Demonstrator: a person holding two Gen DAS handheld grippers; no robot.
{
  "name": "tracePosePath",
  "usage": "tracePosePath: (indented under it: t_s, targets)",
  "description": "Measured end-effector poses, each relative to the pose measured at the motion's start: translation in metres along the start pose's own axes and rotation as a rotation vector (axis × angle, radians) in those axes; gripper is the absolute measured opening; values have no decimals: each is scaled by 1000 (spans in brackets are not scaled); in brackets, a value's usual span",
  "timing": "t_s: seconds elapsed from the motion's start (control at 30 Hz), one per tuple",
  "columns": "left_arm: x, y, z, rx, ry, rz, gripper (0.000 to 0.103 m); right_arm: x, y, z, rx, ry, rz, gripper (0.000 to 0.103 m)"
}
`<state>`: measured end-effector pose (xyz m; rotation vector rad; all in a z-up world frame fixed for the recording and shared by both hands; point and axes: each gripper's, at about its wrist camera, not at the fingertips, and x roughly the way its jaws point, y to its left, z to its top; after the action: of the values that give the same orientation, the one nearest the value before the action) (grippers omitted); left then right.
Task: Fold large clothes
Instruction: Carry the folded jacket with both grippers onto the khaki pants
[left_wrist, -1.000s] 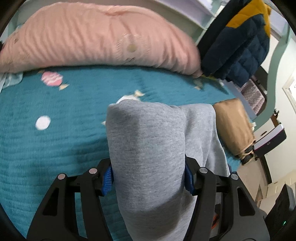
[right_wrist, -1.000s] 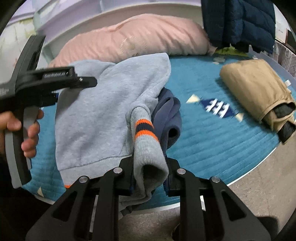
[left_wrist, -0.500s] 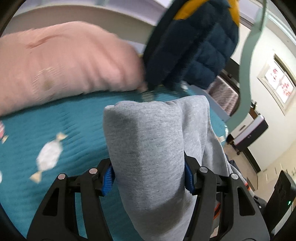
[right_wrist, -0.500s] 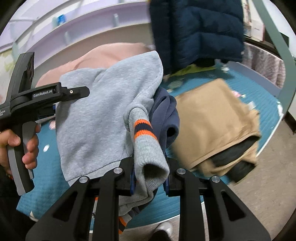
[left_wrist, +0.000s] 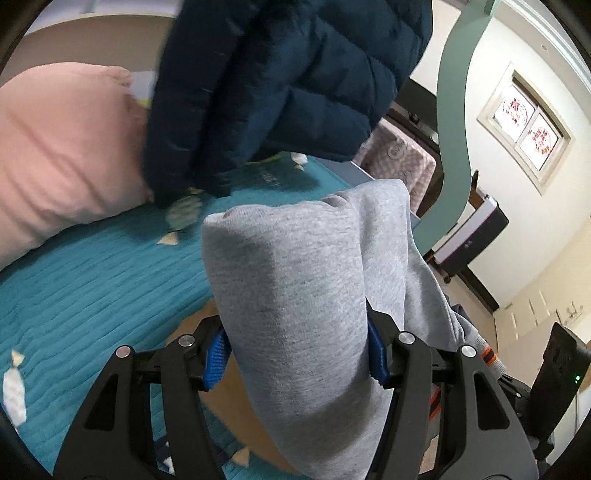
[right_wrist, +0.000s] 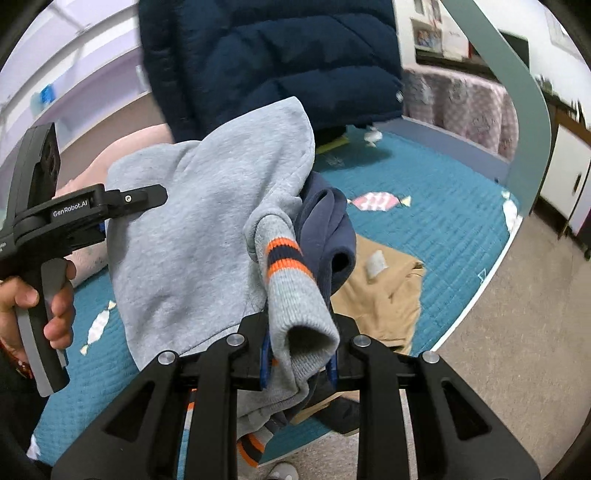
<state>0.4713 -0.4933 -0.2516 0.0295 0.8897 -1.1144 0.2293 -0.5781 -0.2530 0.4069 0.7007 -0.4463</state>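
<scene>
Above the bed's edge (right_wrist: 476, 295), left gripper (left_wrist: 295, 354) and right gripper (right_wrist: 299, 354) each clamp the grey hoodie (right_wrist: 207, 236).

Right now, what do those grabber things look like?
Each hand-held gripper is black plastic with two angled fingers, silver round bolts and blue ribbed pads. The left hand-held gripper has a grey-edged pistol handle, white "GenRobot.AI" lettering and a boxy black top. The right hand-held gripper looks the same from behind. No cables show.

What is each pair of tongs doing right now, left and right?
Left tongs: shut on the grey hoodie, a thick fold.
Right tongs: shut on the hoodie's striped cuff.
</scene>
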Motion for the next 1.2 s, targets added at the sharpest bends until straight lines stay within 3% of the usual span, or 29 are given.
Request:
tracePosePath:
  t_s: [0.1,0.4,0.5,0.53,0.63,0.7,0.8,0.87,0.9,0.97,1.0,1.07,1.13,1.2]
  targets:
    - [24,-2,3,-12,31,-5,59,11,-16,7,20,33,6,21]
    - [67,47,-18,-118,110,-1,59,64,-43,-2,86,141,64,22]
    - [74,59,-23,-159,140,-7,67,79,-55,-9,131,170,64,28]
    - [77,64,-24,-182,149,-10,69,82,-59,-12,146,177,60,36]
    - [67,68,-24,-182,104,24,82,81,-71,-17,197,155,61,45]
    - [52,71,-20,-189,61,5,82,72,-79,-17,223,119,37,46]
    - [15,78,-10,-199,-65,26,83,49,-86,-12,233,38,-28,48]
    - [5,72,-6,-160,-79,15,83,29,-81,-7,187,-37,-106,47]
    - [1,64,-5,-120,-86,16,83,18,-76,-3,161,-80,-106,47]
    - [2,47,-6,-60,-82,-37,83,11,-67,2,139,-104,-36,31]
    - [6,38,-8,-31,-75,-48,83,15,-57,4,107,-79,22,26]
    - [22,26,-12,9,-31,-27,83,32,-44,2,56,-21,30,11]
    - [42,25,-15,29,4,65,86,51,-43,-3,30,32,-19,3]
    - [68,38,-19,-8,91,156,87,77,-54,-9,37,93,-63,0]
